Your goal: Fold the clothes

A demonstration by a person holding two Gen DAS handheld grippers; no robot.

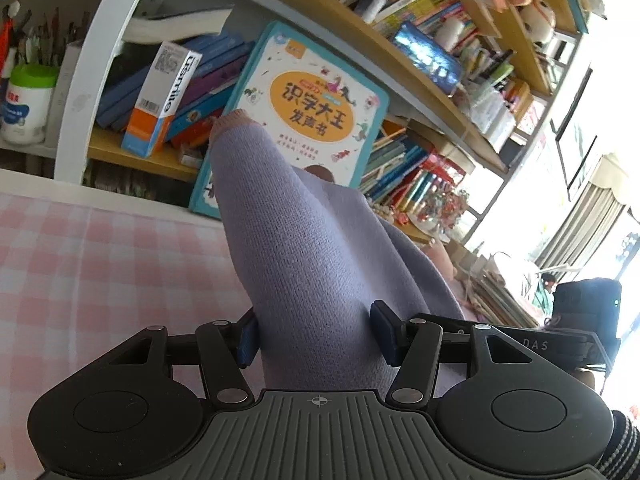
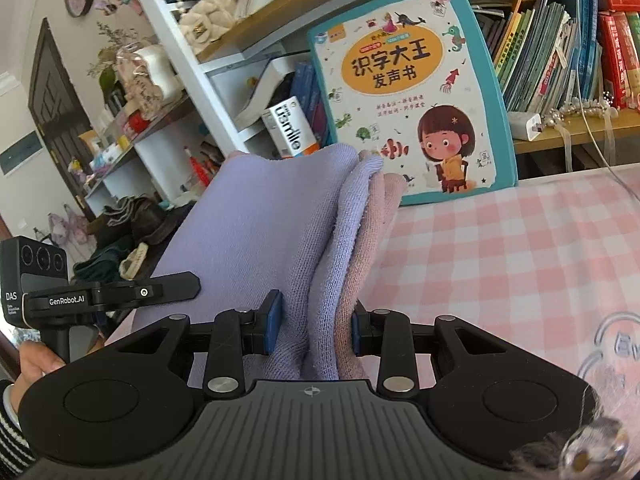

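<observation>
A lilac knit garment [image 1: 304,248] with a pink cuff at its far end fills the middle of the left wrist view. It is lifted off the pink checked cloth [image 1: 100,264]. My left gripper [image 1: 314,336] is shut on a thick bunch of it, blue pads pressing both sides. In the right wrist view the same garment [image 2: 256,232] shows as several folded layers, lilac with a pale pink one on the right. My right gripper [image 2: 314,330] is shut on those layers. The left gripper's handle [image 2: 100,294] shows at the left, held by a hand.
A teal-edged children's book [image 2: 408,92] leans against the bookshelf [image 1: 432,80] just behind the garment. A white and orange box [image 1: 160,100] and stacked books fill the shelf. The checked cloth [image 2: 520,248] spreads to the right. A dark bundle of clothes [image 2: 120,240] lies at the left.
</observation>
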